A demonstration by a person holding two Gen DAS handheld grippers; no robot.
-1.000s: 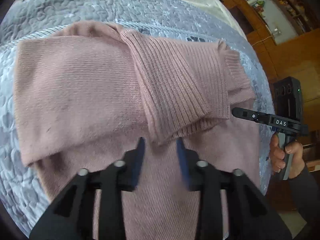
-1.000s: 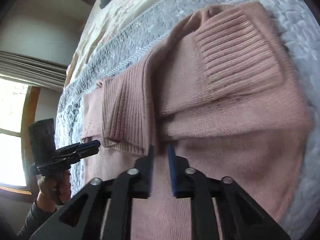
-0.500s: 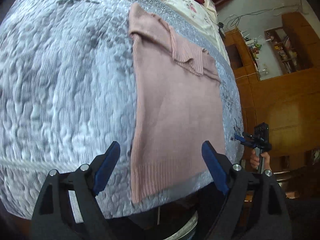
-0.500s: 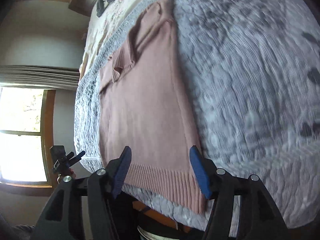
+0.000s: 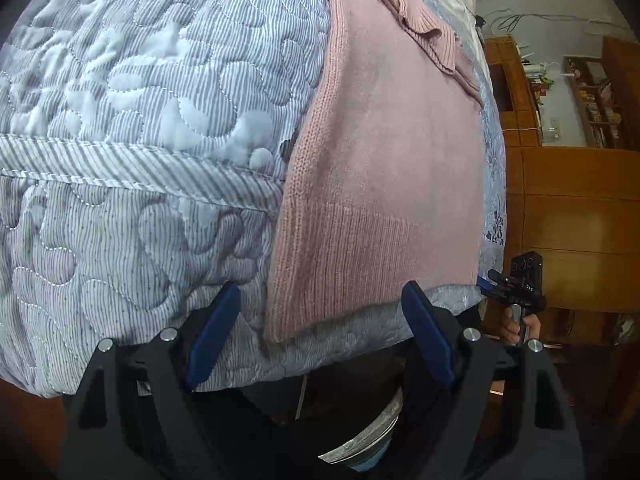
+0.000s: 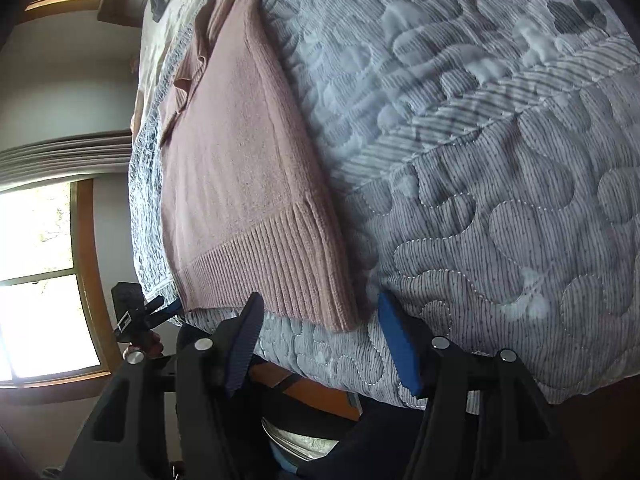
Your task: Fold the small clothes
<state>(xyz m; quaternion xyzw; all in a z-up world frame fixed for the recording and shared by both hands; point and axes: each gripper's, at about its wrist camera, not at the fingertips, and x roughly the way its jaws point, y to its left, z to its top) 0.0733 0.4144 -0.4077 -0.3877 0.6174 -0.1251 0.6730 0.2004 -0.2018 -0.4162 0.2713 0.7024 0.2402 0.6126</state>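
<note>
A pink knit sweater [image 5: 392, 152] lies flat on the quilted bed, sleeves folded across its far end, ribbed hem toward me. In the left wrist view my left gripper [image 5: 320, 336] is open just below the hem's left corner [image 5: 280, 320], touching nothing. The right gripper [image 5: 490, 284] shows small at the hem's right corner, held by a hand. In the right wrist view the sweater [image 6: 240, 168] runs away to the upper left. My right gripper [image 6: 320, 336] is open around the hem's right corner [image 6: 340, 316]. The left gripper [image 6: 160, 308] appears at the hem's other corner.
The grey-white quilted bedspread [image 5: 140, 120] covers the bed and drops over its front edge. Wooden cabinets and shelves [image 5: 568, 184] stand to the right. A bright window with a wooden frame [image 6: 44, 280] and curtains lies on the left. A metal rim [image 5: 368, 436] shows below the bed edge.
Both grippers left the folded sleeves, pulled back to the sweater's hem at the bed's front edge and opened wide. They have since dropped closer to the hem corners.
</note>
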